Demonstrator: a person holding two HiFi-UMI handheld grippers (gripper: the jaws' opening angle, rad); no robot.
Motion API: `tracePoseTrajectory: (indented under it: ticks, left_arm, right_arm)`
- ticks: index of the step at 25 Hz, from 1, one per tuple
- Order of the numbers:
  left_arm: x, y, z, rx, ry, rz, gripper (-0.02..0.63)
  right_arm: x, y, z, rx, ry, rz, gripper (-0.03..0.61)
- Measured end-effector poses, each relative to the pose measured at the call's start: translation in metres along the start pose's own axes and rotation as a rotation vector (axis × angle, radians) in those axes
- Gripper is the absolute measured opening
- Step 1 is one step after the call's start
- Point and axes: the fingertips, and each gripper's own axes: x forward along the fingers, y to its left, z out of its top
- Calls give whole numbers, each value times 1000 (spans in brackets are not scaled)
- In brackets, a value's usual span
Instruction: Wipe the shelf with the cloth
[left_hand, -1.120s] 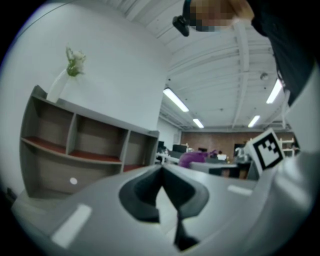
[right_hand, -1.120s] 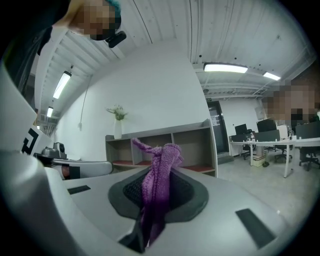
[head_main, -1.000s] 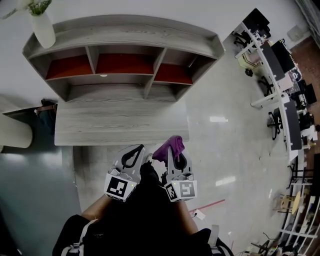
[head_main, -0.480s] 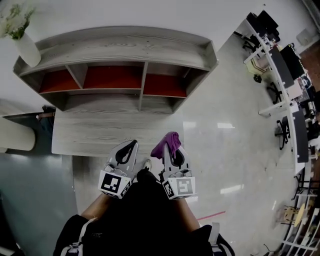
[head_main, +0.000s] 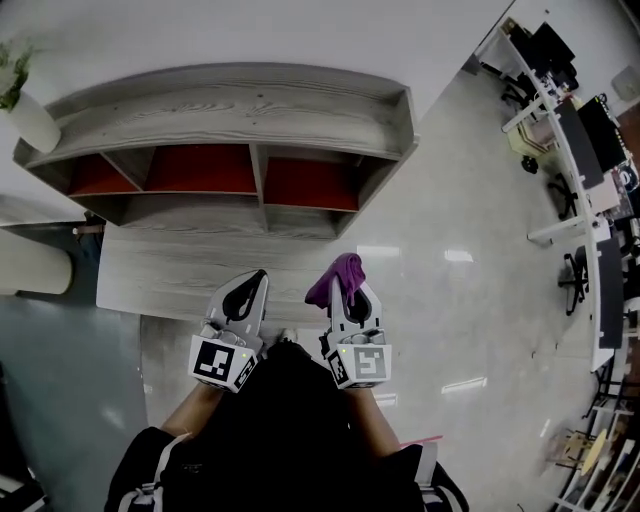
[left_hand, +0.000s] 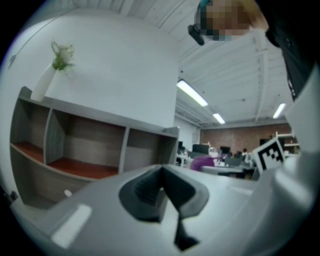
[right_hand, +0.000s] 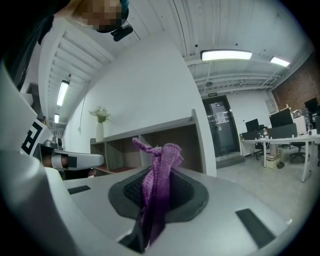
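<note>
A grey wooden shelf unit with red-floored compartments stands against the white wall, with a lower grey ledge in front. My right gripper is shut on a purple cloth, which bunches up out of its jaws. It hovers over the ledge's right front corner. My left gripper sits beside it over the ledge's front edge, jaws closed with nothing between them. In the left gripper view the shelf lies ahead to the left.
A white vase with a plant stands on the shelf's top left end. A light cylinder-shaped object lies left of the ledge. Glossy floor stretches to the right, with office desks and chairs at the far right.
Both grippers have come nearer to the shelf's ledge, and the view has shifted so that the shelf sits lower and further left. The cloth stays held in the right gripper.
</note>
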Motion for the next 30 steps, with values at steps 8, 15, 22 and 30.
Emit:
tracePoseTrajectory:
  ticks: [8, 15, 22, 30]
  left_arm:
    - [45, 9, -3, 1, 15, -49, 5]
    - [77, 17, -7, -19, 28, -96, 5]
    - [98, 29, -3, -26, 42, -107, 5]
    - [111, 45, -10, -42, 84, -113, 5]
  right_arm:
    - [42, -34, -1, -23, 8, -43, 51]
    - [82, -62, -22, -62, 67, -129, 51]
    - [127, -93, -45, -57, 125, -191, 51]
    - [163, -111, -76, -76, 231, -235, 49]
